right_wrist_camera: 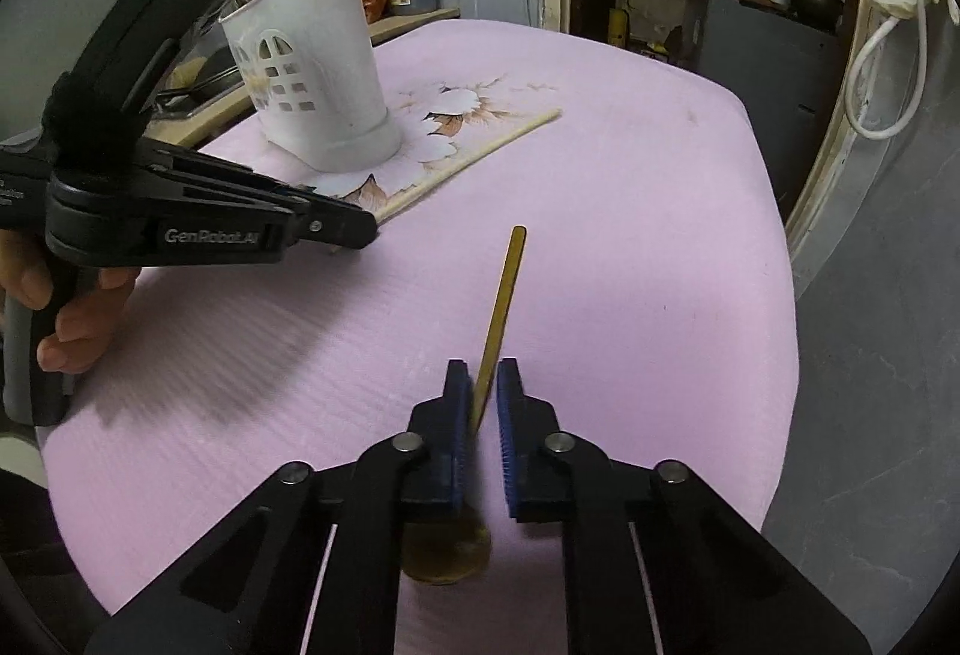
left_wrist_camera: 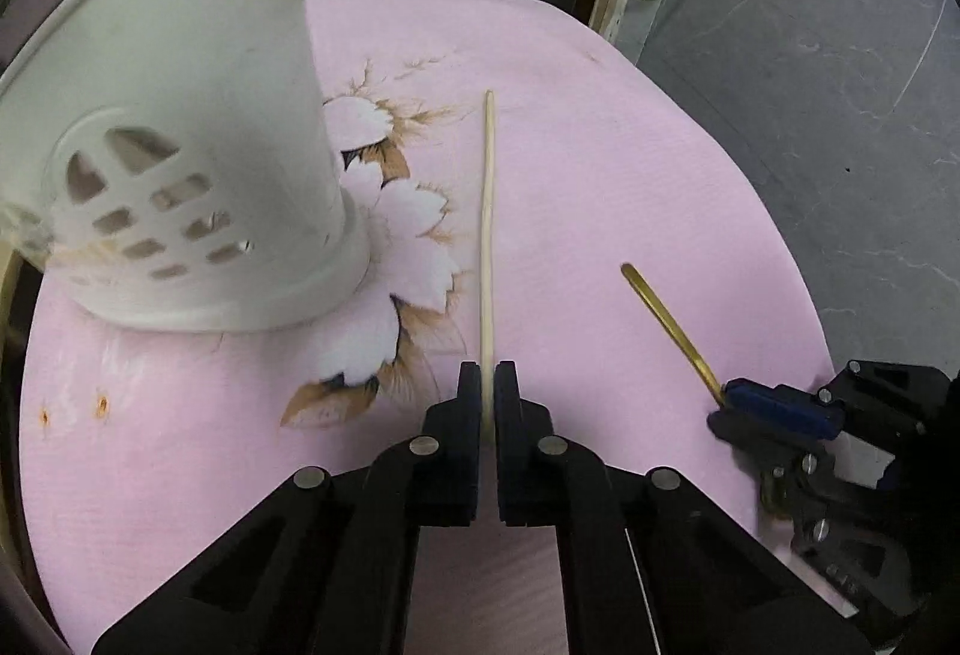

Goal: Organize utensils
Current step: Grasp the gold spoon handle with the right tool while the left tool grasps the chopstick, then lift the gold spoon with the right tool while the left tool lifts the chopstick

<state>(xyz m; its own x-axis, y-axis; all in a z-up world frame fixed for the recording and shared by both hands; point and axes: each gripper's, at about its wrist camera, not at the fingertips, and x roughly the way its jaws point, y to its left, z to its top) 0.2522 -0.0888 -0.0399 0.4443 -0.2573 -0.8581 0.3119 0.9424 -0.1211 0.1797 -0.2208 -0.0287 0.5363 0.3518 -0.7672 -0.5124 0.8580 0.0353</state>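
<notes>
Left gripper [left_wrist_camera: 488,385]: clamped on the chopstick [left_wrist_camera: 487,211], which lies on the pink cloth [left_wrist_camera: 600,175].
Right gripper [right_wrist_camera: 483,391]: pinching the gold spoon [right_wrist_camera: 501,307] by its handle.
Right view only: spoon's bowl under the jaws; a hand [right_wrist_camera: 72,319].
Holder [right_wrist_camera: 318,72]: upright beside the chopstick; inside hidden.

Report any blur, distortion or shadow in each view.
Left wrist view: tall white perforated utensil holder smeared at its left edge, table edge bowed by fisheye. Right wrist view: blurred dark shadow on the pink floral tablecloth under the left gripper.
</notes>
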